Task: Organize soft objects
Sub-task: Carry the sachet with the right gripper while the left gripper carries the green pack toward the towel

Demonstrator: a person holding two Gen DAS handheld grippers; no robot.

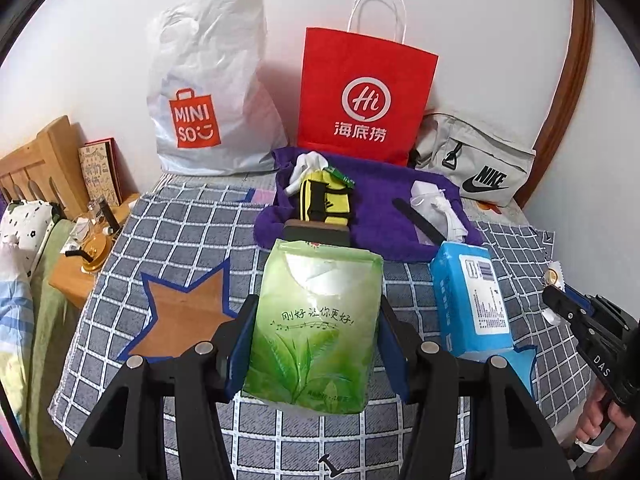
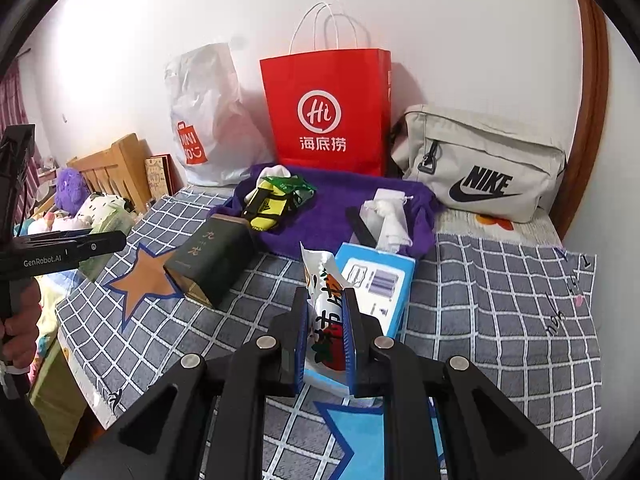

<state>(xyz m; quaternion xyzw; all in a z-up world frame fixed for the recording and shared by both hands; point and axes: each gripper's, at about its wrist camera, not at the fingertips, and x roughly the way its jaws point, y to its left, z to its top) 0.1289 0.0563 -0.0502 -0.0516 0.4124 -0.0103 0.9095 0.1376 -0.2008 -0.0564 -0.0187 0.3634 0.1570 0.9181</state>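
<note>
My left gripper (image 1: 316,320) is shut on a green tissue pack (image 1: 316,320) and holds it above the checked bed cover (image 1: 168,216). My right gripper (image 2: 327,320) is shut on a small white snack packet (image 2: 326,304) with a strawberry print, over a blue tissue pack (image 2: 380,280), which also shows in the left wrist view (image 1: 472,300). A purple towel (image 1: 384,220) lies behind, with yellow-black socks (image 1: 324,200) and a white pouch (image 1: 432,204) on it. The right gripper shows at the right edge of the left wrist view (image 1: 560,300).
A red paper bag (image 1: 364,96), a white Miniso bag (image 1: 212,96) and a grey Nike bag (image 1: 476,160) stand against the wall. A dark green box (image 2: 212,260) lies on the cover. A wooden headboard (image 1: 40,160) and bedside shelf are at left.
</note>
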